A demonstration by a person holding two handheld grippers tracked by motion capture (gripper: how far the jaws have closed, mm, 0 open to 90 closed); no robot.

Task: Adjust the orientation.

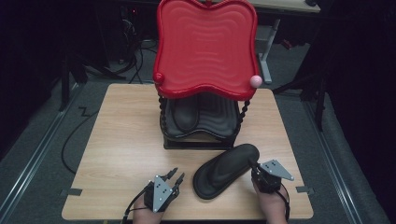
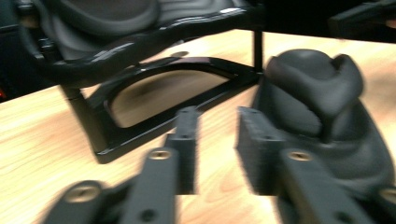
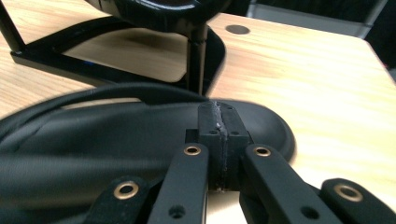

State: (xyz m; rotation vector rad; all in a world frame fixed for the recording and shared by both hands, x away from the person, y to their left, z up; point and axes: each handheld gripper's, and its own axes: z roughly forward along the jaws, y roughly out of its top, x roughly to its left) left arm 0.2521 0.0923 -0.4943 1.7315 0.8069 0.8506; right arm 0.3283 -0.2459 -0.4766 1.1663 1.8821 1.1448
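Observation:
A black flip-flop sandal lies slantwise on the wooden table, in front of a two-tier rack. My right gripper is at the sandal's heel side. In the right gripper view its jaws are pressed together on the near edge of the sandal. My left gripper stands open just left of the sandal's toe end. In the left gripper view its jaws are apart with bare table between them, and the sandal with its strap lies against the right jaw.
The rack has a red wavy tray on top and a black tray below, where a second black sandal lies. A pink ball caps one corner of the red tray. Dark floor and cables surround the table.

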